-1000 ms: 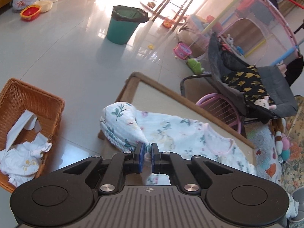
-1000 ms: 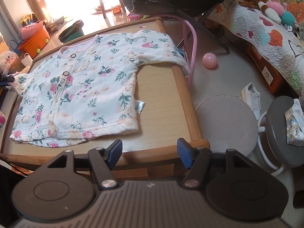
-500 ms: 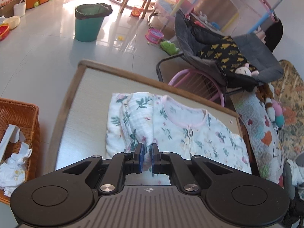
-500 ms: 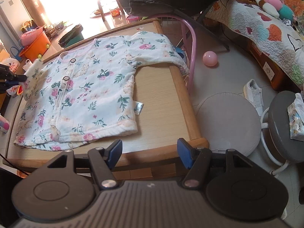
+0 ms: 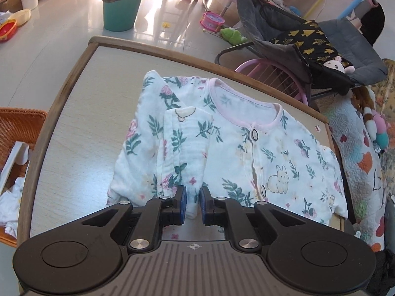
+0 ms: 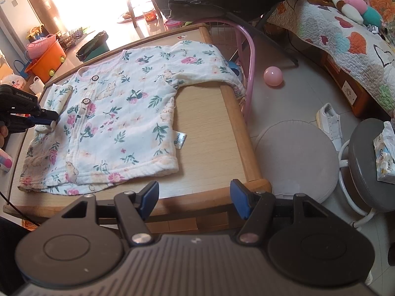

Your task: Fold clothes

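Observation:
A white floral baby shirt lies flat, buttons up, on the low wooden table. Its left sleeve is folded inward over the chest. My left gripper is at that sleeve's cuff; its jaws are opening, slightly parted, with the cuff end still between them. In the right wrist view the same shirt fills the table, the left gripper comes in from the left, and the other sleeve drapes over the table's right edge. My right gripper hangs open over the near table edge, holding nothing.
A wicker basket with white cloth stands left of the table, a green bin beyond it. A pink metal frame, a pink ball, a round cushion and a grey stool crowd the right side.
The left gripper carried the sleeve inward over the shirt and lowered it onto the chest, and its jaws have begun to part. The right gripper has not moved.

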`<state>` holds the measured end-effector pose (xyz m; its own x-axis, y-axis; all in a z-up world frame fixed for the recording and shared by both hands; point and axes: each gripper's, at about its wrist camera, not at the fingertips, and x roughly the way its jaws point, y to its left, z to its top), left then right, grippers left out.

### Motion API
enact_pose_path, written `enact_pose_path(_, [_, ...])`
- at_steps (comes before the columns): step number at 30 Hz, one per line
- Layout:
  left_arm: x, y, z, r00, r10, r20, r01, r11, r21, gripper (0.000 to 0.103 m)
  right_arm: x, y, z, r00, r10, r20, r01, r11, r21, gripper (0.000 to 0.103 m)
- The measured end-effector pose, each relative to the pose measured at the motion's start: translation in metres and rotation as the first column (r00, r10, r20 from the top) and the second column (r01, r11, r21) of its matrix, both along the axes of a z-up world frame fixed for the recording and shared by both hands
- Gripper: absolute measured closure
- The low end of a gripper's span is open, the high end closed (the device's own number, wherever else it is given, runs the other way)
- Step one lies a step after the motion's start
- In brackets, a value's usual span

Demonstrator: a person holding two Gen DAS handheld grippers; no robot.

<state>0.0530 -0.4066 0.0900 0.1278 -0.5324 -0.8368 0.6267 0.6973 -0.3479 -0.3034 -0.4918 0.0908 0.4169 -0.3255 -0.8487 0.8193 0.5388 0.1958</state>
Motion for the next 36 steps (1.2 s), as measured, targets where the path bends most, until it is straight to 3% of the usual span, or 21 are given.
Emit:
enact_pose_path(7, [-0.014,-0.017,0.013,0.987,-0.141,0.074,0.140,0.990,0.018,0.069,0.000,0.000,0.000,1.000,-0.002,0.005,0.002,1.000,0.003,0.039])
enact_pose_path(9, [-0.014,-0.018,0.018,0.986,-0.143,0.087,0.144,0.990,0.001,0.066,-0.001,0.000,0.000,1.000,-0.002,0.007,0.002,1.000,0.004,0.039])
enact_pose_path(14, [0.005,-0.010,0.030,0.997,-0.007,0.083,0.011,0.999,-0.040,0.065,-0.002,-0.001,0.000,1.000,-0.005,0.015,0.005,1.000,0.008,0.039])
enact_pose_path(19, [0.031,0.001,0.031,0.984,0.172,0.036,-0.170,0.984,-0.042,0.065,-0.004,-0.002,0.000,1.000,-0.009,0.026,0.008,1.000,0.015,0.039])
enact_pose_path(21, [0.036,0.000,0.028,0.979,0.201,0.024,-0.201,0.979,-0.020,0.065,-0.005,-0.002,0.000,1.000,-0.011,0.030,0.010,1.000,0.018,0.039])
enact_pose_path(23, [0.037,-0.004,0.024,0.982,0.183,0.033,-0.184,0.983,0.015,0.065,-0.005,-0.003,0.000,0.999,-0.012,0.031,0.012,1.000,0.019,0.039])
enact_pose_path(33, [0.029,-0.015,0.012,0.990,0.134,0.049,-0.135,0.991,0.024,0.070,-0.005,-0.003,0.000,0.999,-0.012,0.034,0.011,1.000,0.022,0.038])
enact_pose_path(36, [0.025,-0.017,0.012,0.991,0.115,0.073,-0.117,0.993,0.032,0.084,-0.006,-0.003,0.000,0.999,-0.013,0.036,0.012,1.000,0.023,0.038])
